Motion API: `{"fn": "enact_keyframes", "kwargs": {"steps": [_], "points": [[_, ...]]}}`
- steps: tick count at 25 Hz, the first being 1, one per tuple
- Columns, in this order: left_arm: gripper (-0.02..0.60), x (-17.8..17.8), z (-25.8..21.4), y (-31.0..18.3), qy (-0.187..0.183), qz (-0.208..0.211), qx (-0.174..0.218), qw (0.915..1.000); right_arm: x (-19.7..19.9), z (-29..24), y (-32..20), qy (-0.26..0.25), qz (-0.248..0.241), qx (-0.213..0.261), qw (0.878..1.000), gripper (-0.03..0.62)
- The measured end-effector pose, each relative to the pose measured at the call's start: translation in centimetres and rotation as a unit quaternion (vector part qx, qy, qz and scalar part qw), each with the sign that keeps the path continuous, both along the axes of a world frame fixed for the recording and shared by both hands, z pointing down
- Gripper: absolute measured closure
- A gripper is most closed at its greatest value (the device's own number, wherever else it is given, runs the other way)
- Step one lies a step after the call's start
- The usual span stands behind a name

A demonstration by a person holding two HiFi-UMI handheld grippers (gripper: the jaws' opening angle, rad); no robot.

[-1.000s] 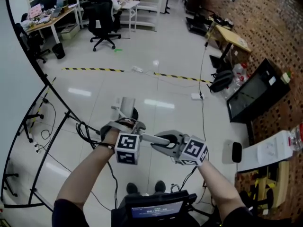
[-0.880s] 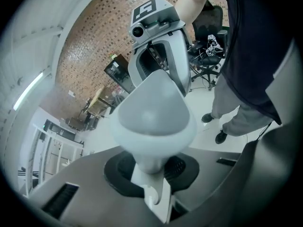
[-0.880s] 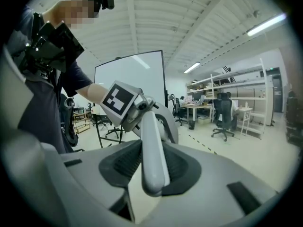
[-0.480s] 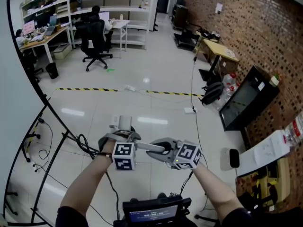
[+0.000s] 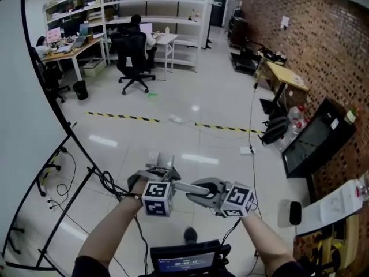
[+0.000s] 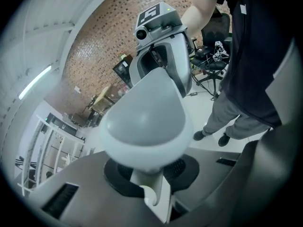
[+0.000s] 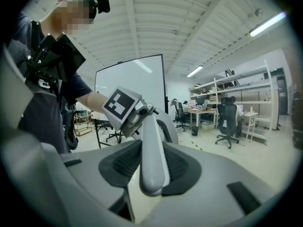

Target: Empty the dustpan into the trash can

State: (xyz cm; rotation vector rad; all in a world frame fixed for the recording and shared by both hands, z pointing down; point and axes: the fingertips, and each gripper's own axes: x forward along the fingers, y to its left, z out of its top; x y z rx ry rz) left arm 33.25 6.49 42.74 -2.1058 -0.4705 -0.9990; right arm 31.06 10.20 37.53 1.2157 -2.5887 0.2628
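Observation:
A grey dustpan (image 5: pixel 163 160) hangs over the floor, and both grippers hold it in front of me. Its long handle (image 5: pixel 185 187) runs from my left gripper (image 5: pixel 154 176) across to my right gripper (image 5: pixel 203 191). The left gripper (image 6: pixel 156 174) is shut on the thin neck below the wide rounded part of the dustpan (image 6: pixel 147 119). In the right gripper view the jaws of my right gripper (image 7: pixel 151 174) are shut on the handle (image 7: pixel 152 145), which leads to the left gripper's marker cube (image 7: pixel 121 106). A small black bin (image 5: pixel 80 89) stands far off by the desks.
A whiteboard on a wheeled frame (image 5: pixel 31 114) stands close on the left, with cables (image 5: pixel 106 180) on the floor beneath it. Black-and-yellow tape (image 5: pixel 173 122) crosses the floor ahead. Desks, office chairs (image 5: pixel 134 59) and seated people are beyond it; a brick wall and a dark screen (image 5: pixel 314 140) are on the right.
Both grippers have carried the dustpan along together and a little upward. The grips look the same. The room has shifted in the head view.

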Motion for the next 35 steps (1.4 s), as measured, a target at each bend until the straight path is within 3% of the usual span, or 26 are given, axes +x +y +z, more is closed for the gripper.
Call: {"fn": "enact_keyframes", "kwargs": {"steps": [4, 7, 20, 35], "points": [[0.515, 0.9, 0.2, -1.7, 0.004, -0.007, -0.002, 1.0, 0.9, -1.1, -1.2, -0.012, -0.03, 0.029, 0.999, 0.459], [0.515, 2.7, -0.7, -2.4, 0.032, -0.015, -0.007, 0.9994, 2.5, -2.6, -2.0, -0.027, -0.046, 0.046, 0.998, 0.457], [0.515, 6.3, -3.2, -7.1, 0.052, -0.111, -0.03, 0.992, 6.8, -5.7, -6.8, -0.072, -0.155, 0.079, 0.982, 0.457], [0.515, 6.8, -5.2, -11.7, 0.075, -0.118, -0.08, 0.9869, 7.6, -7.5, -12.2, -0.091, -0.178, 0.083, 0.976, 0.456]]}}
